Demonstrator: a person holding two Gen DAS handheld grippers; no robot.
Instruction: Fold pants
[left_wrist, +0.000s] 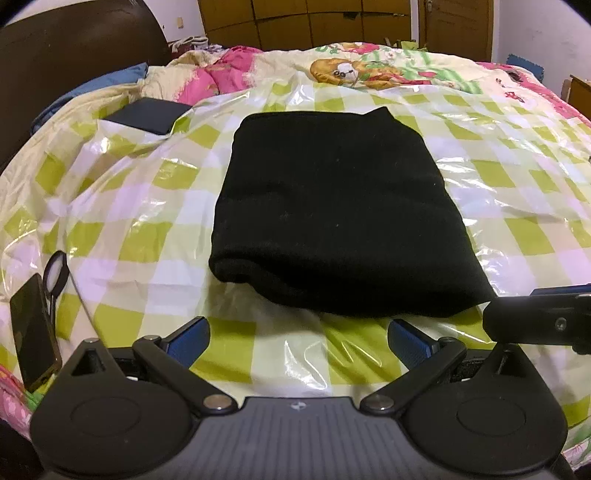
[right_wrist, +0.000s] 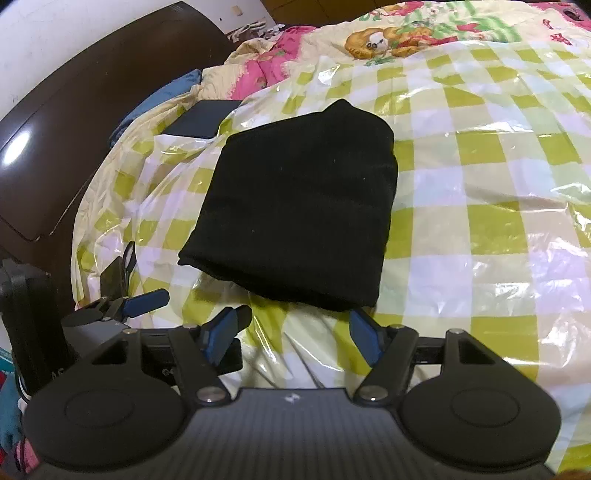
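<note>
The black pants (left_wrist: 332, 214) lie folded into a thick rectangle on a green-and-white checked plastic sheet (left_wrist: 147, 206) spread over the bed. In the left wrist view my left gripper (left_wrist: 299, 339) hovers just short of the bundle's near edge, open, with only the sheet between its blue pads. One of my right gripper's fingers (left_wrist: 535, 321) pokes in at the right edge. In the right wrist view the pants (right_wrist: 299, 206) sit ahead and my right gripper (right_wrist: 293, 338) is open at their near edge, touching nothing. One of my left gripper's fingers (right_wrist: 146, 298) shows at the left.
A dark phone (left_wrist: 33, 339) and a ring-shaped holder (left_wrist: 55, 273) lie at the sheet's left edge. A dark flat box (left_wrist: 147, 116) rests at the far left, beside a blue cloth (left_wrist: 92, 88). A brown headboard (right_wrist: 74, 129) runs along the left. A cartoon-print quilt (left_wrist: 351, 70) covers the far end.
</note>
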